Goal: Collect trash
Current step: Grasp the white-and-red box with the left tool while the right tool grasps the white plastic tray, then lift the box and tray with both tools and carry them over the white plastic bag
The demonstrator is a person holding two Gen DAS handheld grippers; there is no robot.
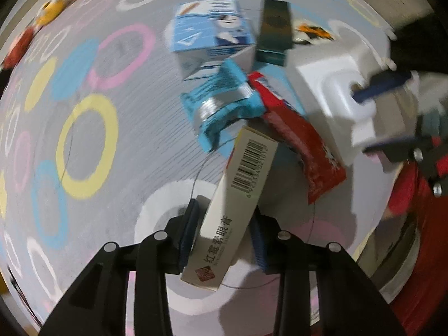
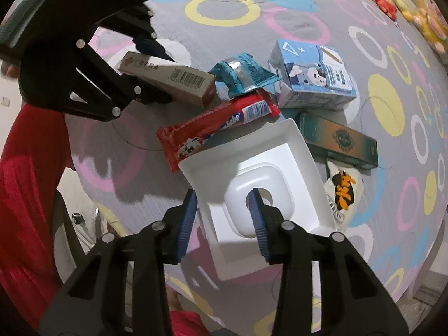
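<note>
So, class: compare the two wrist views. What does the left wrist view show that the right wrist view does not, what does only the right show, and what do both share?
Only the left wrist view: the left tool's blue pads clamped on the beige barcode box.

Only the right wrist view: the inside of the white tray, and one right tool pad poking through its centre hole.

Both: the red wrapper, teal wrapper, blue milk carton, dark green box and ringed cloth.
</note>
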